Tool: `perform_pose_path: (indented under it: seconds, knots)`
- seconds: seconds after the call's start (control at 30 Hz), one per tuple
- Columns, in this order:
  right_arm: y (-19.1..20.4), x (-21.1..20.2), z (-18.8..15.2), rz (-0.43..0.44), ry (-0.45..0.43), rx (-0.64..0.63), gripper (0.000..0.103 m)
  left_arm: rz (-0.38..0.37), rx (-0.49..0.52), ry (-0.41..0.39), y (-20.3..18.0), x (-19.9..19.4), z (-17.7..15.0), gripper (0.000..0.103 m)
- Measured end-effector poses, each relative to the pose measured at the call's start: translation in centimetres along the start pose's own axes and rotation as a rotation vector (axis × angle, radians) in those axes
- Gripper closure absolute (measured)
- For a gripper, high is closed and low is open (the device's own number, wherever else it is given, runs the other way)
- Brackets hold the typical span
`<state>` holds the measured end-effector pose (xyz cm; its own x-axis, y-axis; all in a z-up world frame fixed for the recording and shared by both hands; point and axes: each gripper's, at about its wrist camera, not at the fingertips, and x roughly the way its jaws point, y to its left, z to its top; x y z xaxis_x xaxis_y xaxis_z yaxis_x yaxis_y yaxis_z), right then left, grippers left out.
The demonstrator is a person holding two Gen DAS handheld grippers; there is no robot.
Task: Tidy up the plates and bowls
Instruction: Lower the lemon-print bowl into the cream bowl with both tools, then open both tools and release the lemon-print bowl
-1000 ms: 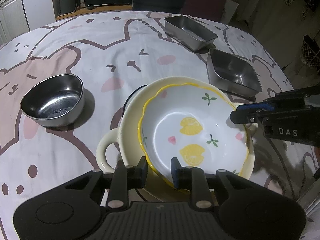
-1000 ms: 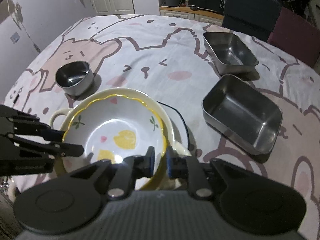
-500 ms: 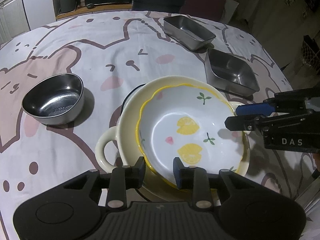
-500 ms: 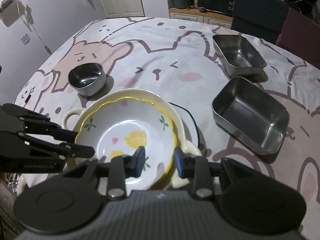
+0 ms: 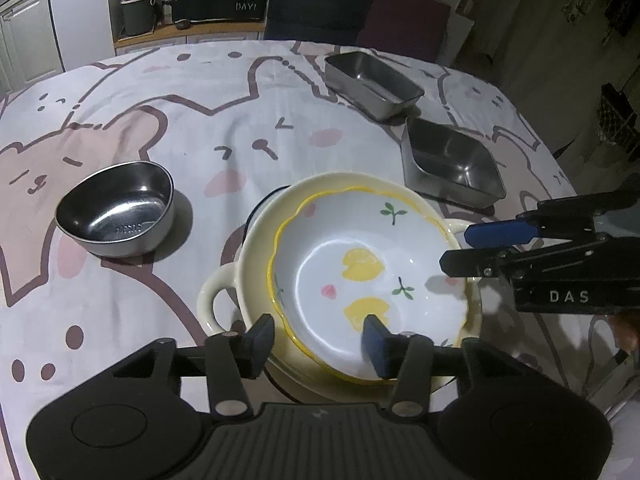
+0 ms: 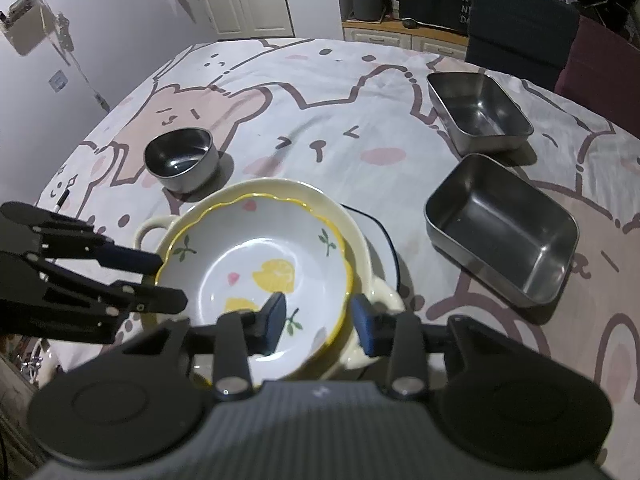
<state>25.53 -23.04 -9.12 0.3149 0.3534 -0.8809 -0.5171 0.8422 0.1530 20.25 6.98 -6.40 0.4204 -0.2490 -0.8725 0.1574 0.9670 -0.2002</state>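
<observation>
The white scalloped ceramic bowl with a yellow rim and lemon pattern is nested inside a larger cream ceramic bowl with loop handles, and that pair appears to be set on a white plate with a dark rim, near the front edge of the worktop, which is covered by a bear-print cloth.

The left gripper is placed over the near-left rim of the lemon bowl; its jaws are opening, at a middling width, with the rim between the pads but apparently not pressed. The right gripper is placed over the opposite rim; its jaws are opening too, the rim between them and seemingly free.

Several risks are judged from here. If either gripper is withdrawn at a slant, the scalloped rim may be caught by a pad and the lemon bowl tipped or dragged out of its nest. The stack is set close to the edge, so a shove could send it towards the person. Glazed ceramic is slippery, and the loose cloth may slide beneath it.

A round stainless steel bowl is seen at the left, and two rectangular steel trays, one nearer and one farther, at the far right.

The plate is mostly hidden beneath the bowls, so its full shape cannot be told. Contact between pads and rim is blurred. The near side of the stack is cut off by the gripper bodies.
</observation>
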Motion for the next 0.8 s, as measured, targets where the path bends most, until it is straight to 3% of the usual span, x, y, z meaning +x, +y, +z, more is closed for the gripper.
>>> perform_pose_path:
  seconds: [0.17,0.23,0.43,0.63,0.8]
  knots:
    - [0.1,-0.6,-0.2,0.016,-0.015,-0.009,0.047,-0.002,-0.003,-0.013,0.1,-0.6,-0.1,0.042]
    - [0.3,-0.9,-0.3,0.022,-0.023,-0.015,0.042,-0.001,-0.001,-0.027,0.2,-0.9,-0.3,0.028]
    - [0.5,-2.0,-0.5,0.020,-0.065,-0.026,0.021,-0.003,-0.024,-0.106,0.9,-2.7,-0.4,0.004]
    - [0.3,-3.4,-0.5,0.007,-0.143,-0.017,0.000,0.028,-0.076,-0.235,2.5,-5.4,-0.1,0.000]
    - [0.1,-4.2,-0.1,-0.001,-0.232,0.001,0.000,0.054,-0.139,-0.307,4.4,-6.9,0.3,0.000]
